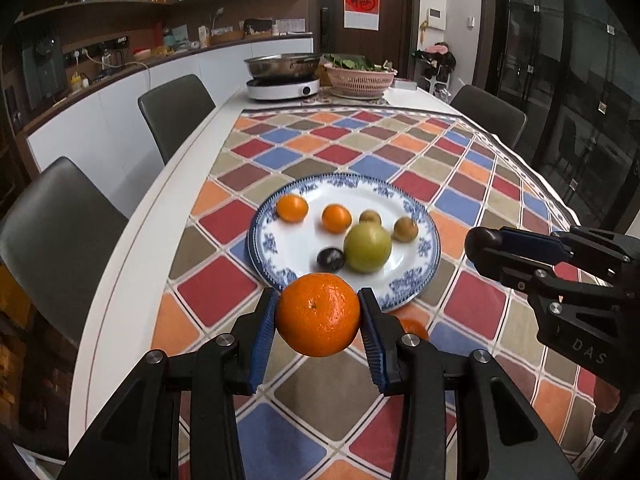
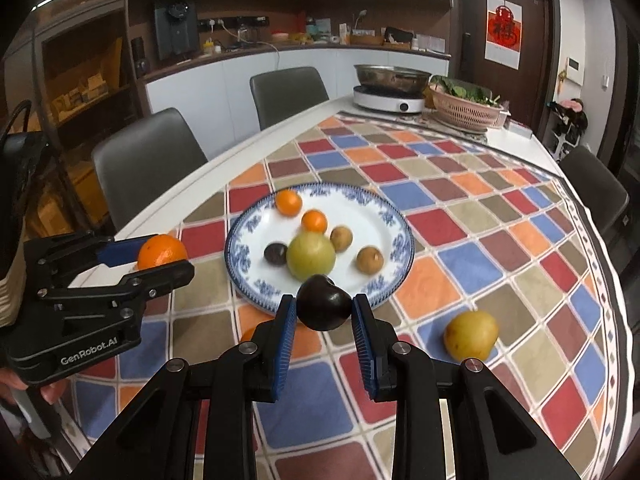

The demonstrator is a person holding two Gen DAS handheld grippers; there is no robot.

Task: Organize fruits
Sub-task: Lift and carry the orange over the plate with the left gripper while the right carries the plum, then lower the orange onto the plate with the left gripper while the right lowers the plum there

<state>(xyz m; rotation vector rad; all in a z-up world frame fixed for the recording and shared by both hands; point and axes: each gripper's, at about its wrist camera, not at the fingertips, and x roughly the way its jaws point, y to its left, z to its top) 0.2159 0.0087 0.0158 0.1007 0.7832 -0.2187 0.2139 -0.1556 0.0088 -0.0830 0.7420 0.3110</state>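
Orange and round, a big orange (image 1: 318, 314) sits squeezed between the two blue pads of the left gripper (image 1: 318, 316). The left gripper is closed on the big orange and holds it up above the bench (image 1: 132, 280), just in front of the near rim of the plate (image 1: 264, 236). In the right wrist view the same fruit shows at the far left, held between the dark fingers.

The right gripper (image 2: 324, 310) is closed on a dark plum (image 2: 323, 302). The dark plum is pinched between its blue pads, also just in front of the near rim of the plate.

The plate is white with a blue pattern on its edge. It rests on a cloth (image 1: 340, 152) of red, blue, orange and brown squares. On the plate lie two small oranges (image 1: 292, 208), a green apple (image 1: 367, 249) in the middle, two small brown fruits (image 1: 405, 229) and one small dark fruit (image 1: 330, 260) touching the green apple.

A yellow pear (image 2: 471, 335) lies on the cloth, to the right of the plate and apart from it. A bit of another orange fruit (image 1: 414, 326) peeks out from behind the right finger of the left gripper.

At the far end of the bench stand a metal pot (image 1: 282, 65) on a white cooker (image 1: 282, 89), and beside them a pink basket (image 1: 358, 78) with green leaves. Grey chairs (image 1: 176, 112) stand along the side.
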